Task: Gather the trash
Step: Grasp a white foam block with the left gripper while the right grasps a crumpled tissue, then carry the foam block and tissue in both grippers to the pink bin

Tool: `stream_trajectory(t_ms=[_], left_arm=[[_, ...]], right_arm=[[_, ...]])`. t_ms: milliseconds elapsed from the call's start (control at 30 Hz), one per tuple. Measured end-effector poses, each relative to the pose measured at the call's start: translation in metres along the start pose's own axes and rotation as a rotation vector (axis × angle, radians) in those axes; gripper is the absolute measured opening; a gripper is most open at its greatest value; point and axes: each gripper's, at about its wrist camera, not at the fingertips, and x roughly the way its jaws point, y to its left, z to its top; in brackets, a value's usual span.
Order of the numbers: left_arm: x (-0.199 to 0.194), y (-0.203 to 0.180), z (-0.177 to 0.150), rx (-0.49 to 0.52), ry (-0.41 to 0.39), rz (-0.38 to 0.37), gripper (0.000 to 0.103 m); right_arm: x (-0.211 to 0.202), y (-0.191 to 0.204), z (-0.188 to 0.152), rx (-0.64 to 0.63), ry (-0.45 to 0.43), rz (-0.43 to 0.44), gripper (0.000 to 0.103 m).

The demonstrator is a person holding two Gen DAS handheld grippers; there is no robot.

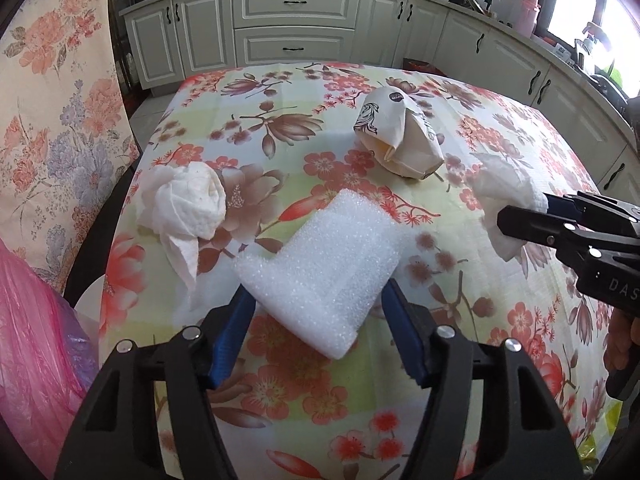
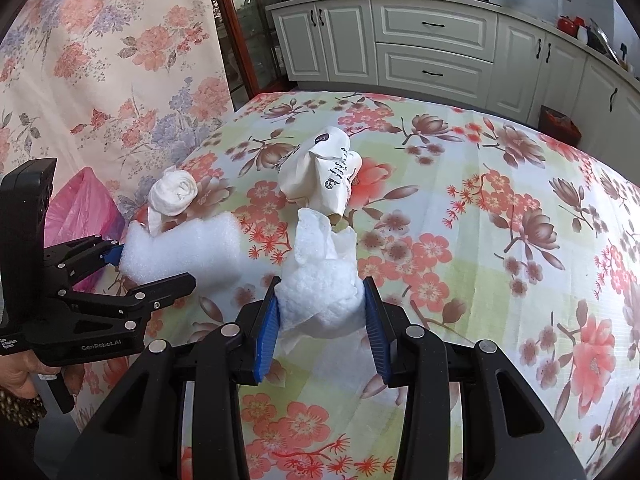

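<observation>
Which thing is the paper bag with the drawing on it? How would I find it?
Look at the flowery tablecloth on the table. Toward its far end sits the crumpled paper bag, beyond the white foam sheet. Unlike the plain white tissue wads around it, it is cream-coloured with black printed pictures and writing.

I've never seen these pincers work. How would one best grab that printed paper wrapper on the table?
Probably across the printed paper wrapper at its bunched middle, coming down from above. It sits as a crumpled mound on the tablecloth, clear of the other litter, so its flanks are open to both fingers.
</observation>
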Motion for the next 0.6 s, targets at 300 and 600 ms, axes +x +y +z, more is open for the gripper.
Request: stream_trajectory(t_ms=[300,600], left_arm=[[-0.026,0.005,-0.003,-0.042,-0.047,-0.012,0.062],[-0.076,0.032,-0.007,-0.117,-0.124,0.007,0.062]], right_arm=[[-0.006,0.012,0.003,-0.018,-0.010,0.006,0.039],[-0.019,0.033,0.012,-0.056,-0.040,0.018,0.039]])
